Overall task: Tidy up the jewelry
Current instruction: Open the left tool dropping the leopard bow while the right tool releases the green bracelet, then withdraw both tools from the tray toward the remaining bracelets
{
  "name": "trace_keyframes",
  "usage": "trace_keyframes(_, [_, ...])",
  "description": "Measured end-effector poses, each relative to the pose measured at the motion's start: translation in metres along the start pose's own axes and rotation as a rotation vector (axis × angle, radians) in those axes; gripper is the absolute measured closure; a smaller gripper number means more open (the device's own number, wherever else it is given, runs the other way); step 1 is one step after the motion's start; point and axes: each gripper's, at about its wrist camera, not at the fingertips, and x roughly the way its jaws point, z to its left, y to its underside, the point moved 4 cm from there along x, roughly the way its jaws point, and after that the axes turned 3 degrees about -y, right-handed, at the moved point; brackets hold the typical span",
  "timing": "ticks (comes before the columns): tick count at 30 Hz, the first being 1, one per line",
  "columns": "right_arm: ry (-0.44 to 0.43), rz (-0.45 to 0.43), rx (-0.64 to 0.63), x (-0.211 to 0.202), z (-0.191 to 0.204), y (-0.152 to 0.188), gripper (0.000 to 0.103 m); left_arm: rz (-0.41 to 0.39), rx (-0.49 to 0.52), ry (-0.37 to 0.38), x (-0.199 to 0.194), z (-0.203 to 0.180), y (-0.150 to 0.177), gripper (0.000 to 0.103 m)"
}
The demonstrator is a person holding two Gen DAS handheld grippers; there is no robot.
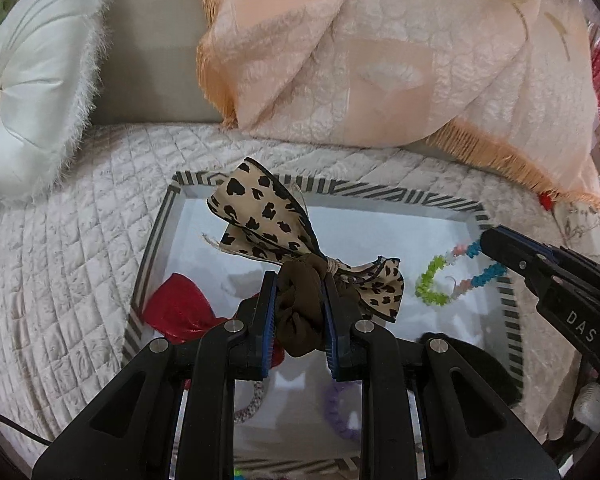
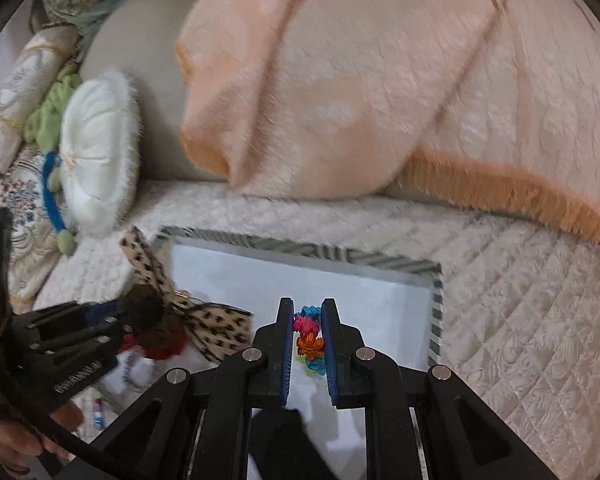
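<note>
Hanging from the left gripper [image 1: 300,320], a dark brown scrunchie with a leopard-print fabric bow [image 1: 300,312] sat clamped between its blue pads, above the white tray with a striped rim [image 1: 404,194]. A multicoloured braided elastic band [image 2: 310,340] was pinched in the right gripper [image 2: 307,352], over the tray's near right part. Behind both lay a quilted cream bedspread [image 1: 60,280] and a peach fringed blanket [image 1: 380,60]; a round white cushion [image 1: 32,92] stood far left.
</note>
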Motion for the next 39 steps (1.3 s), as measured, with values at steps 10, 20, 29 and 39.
trace_keyframes(10, [0.048, 0.065, 0.045, 0.015, -0.027, 0.026, 0.060, 0.042, 0.001, -0.036, 0.021, -0.004, 0.010, 0.071])
trace_keyframes(20, [0.021, -0.003, 0.008, -0.030, -0.011, 0.046, 0.055, 0.021, 0.008, -0.052, 0.001, -0.002, 0.021, 0.046])
trace_keyframes(29, [0.079, -0.054, -0.039, -0.076, 0.023, 0.084, 0.055, -0.083, 0.044, -0.097, -0.057, -0.002, 0.050, 0.046])
trace_keyframes(39, [0.032, -0.090, 0.020, -0.125, 0.045, 0.130, 0.055, -0.144, 0.073, -0.132, -0.112, -0.001, 0.098, 0.046])
